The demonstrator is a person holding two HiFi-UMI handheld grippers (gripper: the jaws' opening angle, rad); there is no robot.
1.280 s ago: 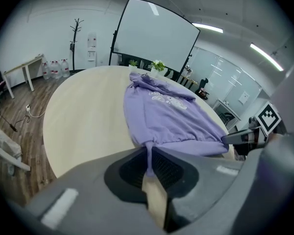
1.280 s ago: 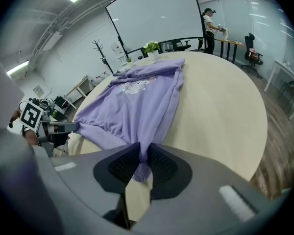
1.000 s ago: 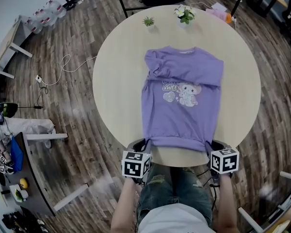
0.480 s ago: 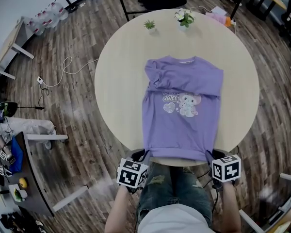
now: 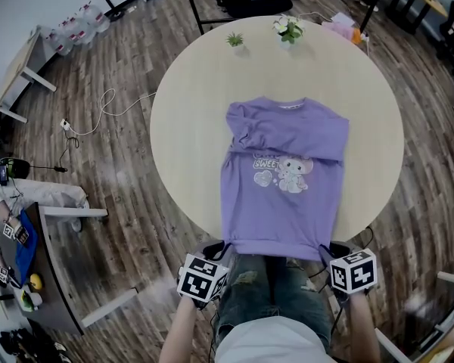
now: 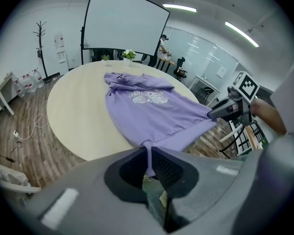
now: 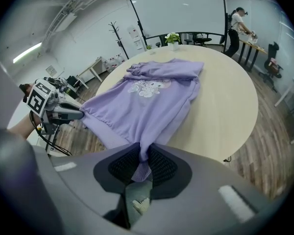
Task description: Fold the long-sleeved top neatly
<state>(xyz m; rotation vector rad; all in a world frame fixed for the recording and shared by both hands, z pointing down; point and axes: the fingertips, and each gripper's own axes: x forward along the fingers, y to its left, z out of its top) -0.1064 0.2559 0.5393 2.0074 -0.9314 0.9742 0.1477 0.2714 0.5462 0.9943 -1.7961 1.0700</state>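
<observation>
The jaws of my left gripper (image 5: 220,247) pinched one hem corner of the purple top (image 5: 280,203), those of my right gripper (image 5: 330,249) the other; the hem overhung the round counter (image 5: 189,119).

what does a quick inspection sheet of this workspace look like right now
surface: round pale table, bare around the top
job's things: purple long-sleeved top, print up, sleeves folded across the chest, hem past the near edge
clutter: green potted plant, flowering potted plant and pink item at the far edge
grippers: left hand-held gripper shut on one hem corner; right hand-held gripper shut on the other
cables: white power strip with cable on the floor
surroundings: wood floor, desks, chairs, projection screen
</observation>
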